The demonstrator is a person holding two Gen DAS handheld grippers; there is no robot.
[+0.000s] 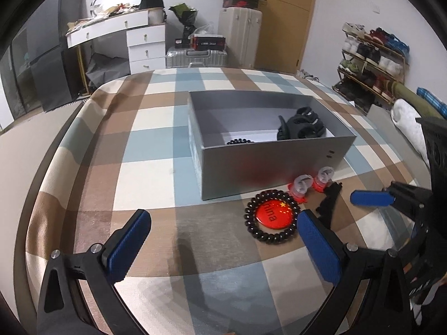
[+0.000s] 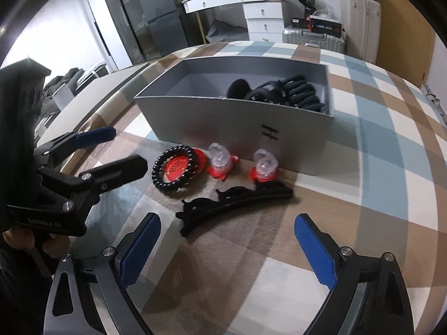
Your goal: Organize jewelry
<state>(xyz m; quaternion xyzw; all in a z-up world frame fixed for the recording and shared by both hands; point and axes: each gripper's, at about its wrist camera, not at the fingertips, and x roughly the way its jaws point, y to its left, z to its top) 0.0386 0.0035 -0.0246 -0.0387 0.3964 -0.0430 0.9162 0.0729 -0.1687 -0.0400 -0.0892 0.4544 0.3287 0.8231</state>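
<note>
While both tools hang over the checked cloth, the scene reads as follows
Left gripper: the left gripper point(image 1: 220, 240), black-framed with blue ribbed pads, is spread wide with nothing between its fingers; in the right wrist view it shows at the left edge point(image 2: 123, 150), its tips close to the bracelet
Right gripper: the right gripper point(image 2: 227, 247), same black and blue build, is also spread wide and empty, low over the cloth just in front of the long clip; the left wrist view shows one of its blue pads point(image 1: 371, 197) at the right
Storage box: an open grey rectangular cardboard box point(image 1: 268, 164) stands on the cloth behind the loose items
Inside the box: a large black claw hair clip point(image 1: 301, 125) lies against the right end, and a black spiral hair tie point(image 1: 240, 141) shows just over the near wall
Bracelet: a black beaded bracelet point(image 1: 272, 217) lies flat just in front of the box, ringed around a round red badge with yellow stars point(image 1: 272, 215)
Small ornaments: two clear plastic pieces on red bases point(image 2: 220, 162) stand side by side, close to the box's near wall, right of the bracelet
Long clip: a black curved hair clip point(image 2: 237, 203) lies flat in front of the ornaments, touching no gripper
Surface: a blue, brown and cream plaid tablecloth point(image 1: 145, 139) covers the table
</note>
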